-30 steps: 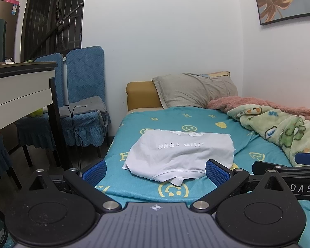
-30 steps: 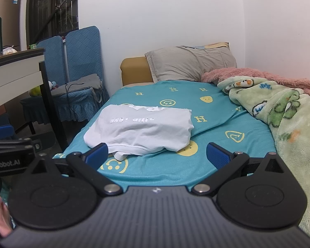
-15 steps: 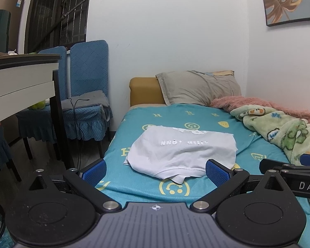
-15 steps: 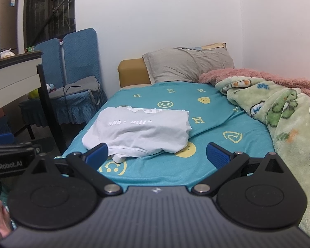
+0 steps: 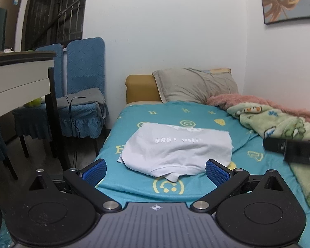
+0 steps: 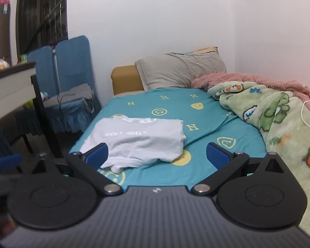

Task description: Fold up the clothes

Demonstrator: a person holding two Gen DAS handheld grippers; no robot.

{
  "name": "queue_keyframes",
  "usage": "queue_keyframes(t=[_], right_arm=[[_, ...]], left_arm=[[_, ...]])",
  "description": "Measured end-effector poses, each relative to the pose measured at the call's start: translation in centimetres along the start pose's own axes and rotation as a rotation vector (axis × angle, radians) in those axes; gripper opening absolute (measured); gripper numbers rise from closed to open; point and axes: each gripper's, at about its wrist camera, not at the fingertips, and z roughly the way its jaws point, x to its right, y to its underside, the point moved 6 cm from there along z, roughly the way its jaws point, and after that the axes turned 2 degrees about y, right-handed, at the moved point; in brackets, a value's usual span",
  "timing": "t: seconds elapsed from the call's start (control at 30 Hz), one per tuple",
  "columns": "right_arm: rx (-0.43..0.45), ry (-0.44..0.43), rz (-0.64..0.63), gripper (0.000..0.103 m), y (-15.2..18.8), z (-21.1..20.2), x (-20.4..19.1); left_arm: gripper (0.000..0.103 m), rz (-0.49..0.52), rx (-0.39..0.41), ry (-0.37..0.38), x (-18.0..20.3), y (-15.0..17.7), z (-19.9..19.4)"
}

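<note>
A white T-shirt (image 5: 176, 150) lies folded into a rough rectangle on the teal bedsheet (image 5: 196, 115), with pale lettering across its top. In the right wrist view the same T-shirt (image 6: 138, 142) sits left of centre on the bedsheet (image 6: 206, 128). My left gripper (image 5: 156, 172) hangs open just short of the shirt's near edge, nothing between its blue pads. My right gripper (image 6: 158, 157) is open too, its left pad over the shirt's near left corner, not touching. The right gripper's black body (image 5: 293, 149) crosses the right side of the left wrist view.
A grey pillow (image 5: 196, 84) leans on the yellow headboard. A green cartoon blanket (image 6: 279, 119) and pink fleece pile along the bed's right side. Blue-covered chairs (image 5: 80, 95) and a white desk (image 5: 18, 78) stand to the left of the bed.
Both grippers have risen and moved in toward the bed; the shirt has not moved. The right gripper's body now sits higher in the left wrist view.
</note>
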Motion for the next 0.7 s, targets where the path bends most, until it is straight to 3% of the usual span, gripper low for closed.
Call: queue_keyframes(t=[0.2,0.33,0.4,0.5,0.7], right_arm=[[0.015,0.022,0.055,0.103,-0.1,0.0,1.5],[0.009,0.058,0.074,0.103,0.7,1.0,3.5],[-0.027,0.065,0.128,0.103,1.2,1.8,4.7],[-0.077,0.018,0.251,0.103,1.9,2.8,6.2],[-0.164,0.000,0.292,0.103,4.1,5.5,6.5]], left_arm=[[0.103,0.043,-0.019,-0.008,0.7,0.3,1.9],[0.102,0.104,-0.039,-0.113,-0.3,0.4,5.1],[0.102,0.102,-0.089,-0.131,-1.3,0.3,7.4],[0.099,0.133,-0.142,-0.103,-0.9,1.3,10.4],[0.091,0.203,-0.242,-0.037,0.4,3.7,16.2]])
